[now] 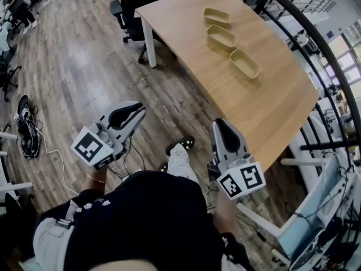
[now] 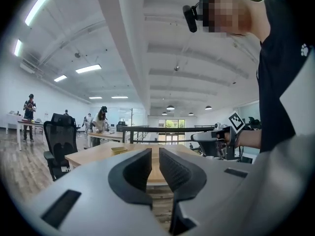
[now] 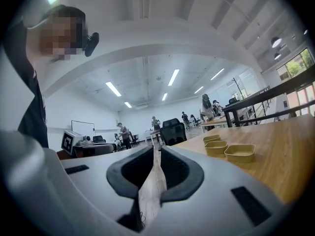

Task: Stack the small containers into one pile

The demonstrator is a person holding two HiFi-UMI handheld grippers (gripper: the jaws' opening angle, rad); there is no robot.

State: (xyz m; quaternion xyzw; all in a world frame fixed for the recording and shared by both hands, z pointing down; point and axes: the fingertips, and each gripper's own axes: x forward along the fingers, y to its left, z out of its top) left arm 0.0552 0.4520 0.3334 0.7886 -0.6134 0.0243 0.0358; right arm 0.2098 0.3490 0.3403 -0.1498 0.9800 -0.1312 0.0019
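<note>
Both clenched, empty: left tongs (image 1: 134,113), right tongs (image 1: 221,127). Three containers (image 1: 221,36) in a row on counter (image 1: 271,106), well ahead, up-right of both. Right tongs nearer; nearest container (image 1: 245,63) probably its pick.

**Three Containers Laid in a Row on the Desk**

Three shallow tan rectangular containers are carried on a pale wooden desk with white legs (image 1: 271,112). They are set in one row along its length, open side up, each apart from the next and directly on the wood: nearest container (image 1: 245,63), middle container (image 1: 221,36), farthest container (image 1: 217,17).
</note>
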